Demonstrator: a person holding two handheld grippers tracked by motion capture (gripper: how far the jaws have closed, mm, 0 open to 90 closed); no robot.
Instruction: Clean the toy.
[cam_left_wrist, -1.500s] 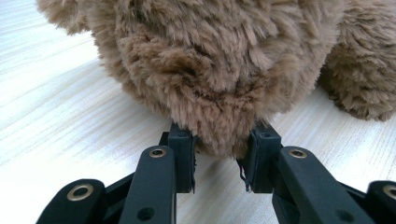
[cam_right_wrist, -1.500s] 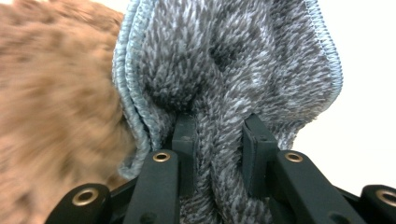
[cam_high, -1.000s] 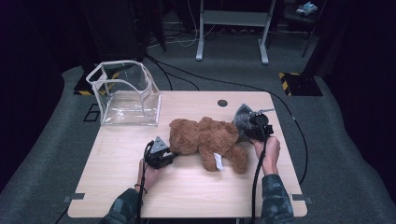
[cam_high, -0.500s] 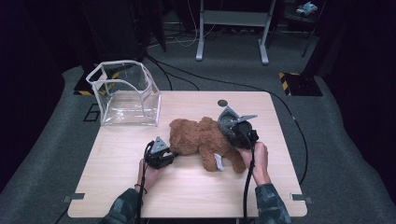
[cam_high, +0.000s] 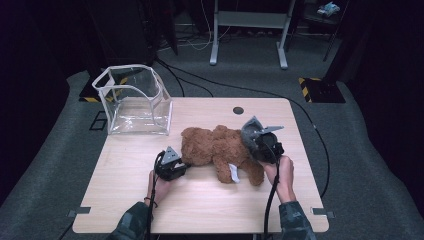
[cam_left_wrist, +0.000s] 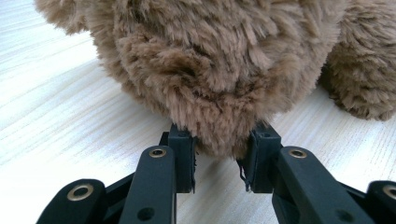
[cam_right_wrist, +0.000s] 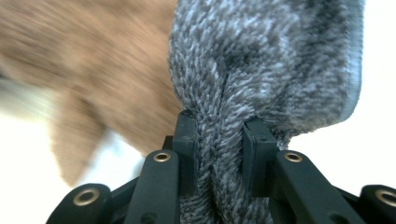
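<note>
Over the last second our right gripper (cam_high: 256, 141) has carried the grey cloth (cam_high: 251, 131) in from the right side of the tabletop (cam_high: 200, 210) and now holds it against the bear (cam_high: 215, 150), at its right end by the legs. In the right gripper view the jaws are clamped on a bunched fold of that cloth (cam_right_wrist: 261, 70), with brown fur blurred just behind it. Our left gripper (cam_high: 182, 164) has stayed where it was, at the bear's left end; in the left gripper view its pads (cam_left_wrist: 184, 154) pinch a rounded lump of fur (cam_left_wrist: 219, 126) low against the wood. The bear lies on its side in the middle of the tabletop, near the clear bin (cam_high: 135, 100) but apart from it. We judge that, with the bear pinned on the left and the cloth brought up to it, the next step is working the cloth over or onto the bear, which looks not yet begun
</note>
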